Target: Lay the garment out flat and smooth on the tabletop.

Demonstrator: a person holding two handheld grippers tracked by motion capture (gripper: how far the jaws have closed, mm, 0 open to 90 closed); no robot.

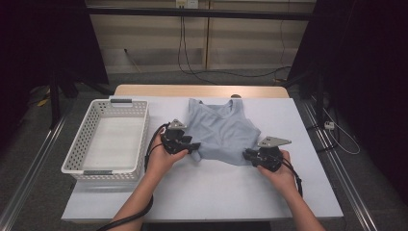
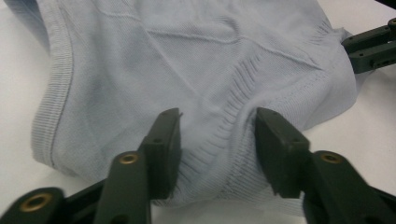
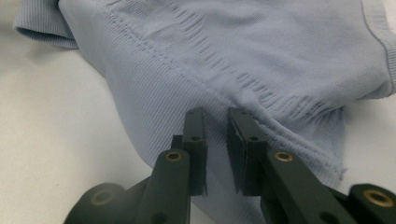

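Left gripper [image 2: 217, 154] gapes over the top's [image 1: 219, 127] hem; right gripper [image 3: 215, 149] pinches its opposite corner.

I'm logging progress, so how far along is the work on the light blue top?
Done: the light blue top lies spread on the table. In hand: the right gripper is narrowed over the hem, while the left gripper straddles a fold of hem with open jaws. Left: no fold is made, and the white basket holds nothing.
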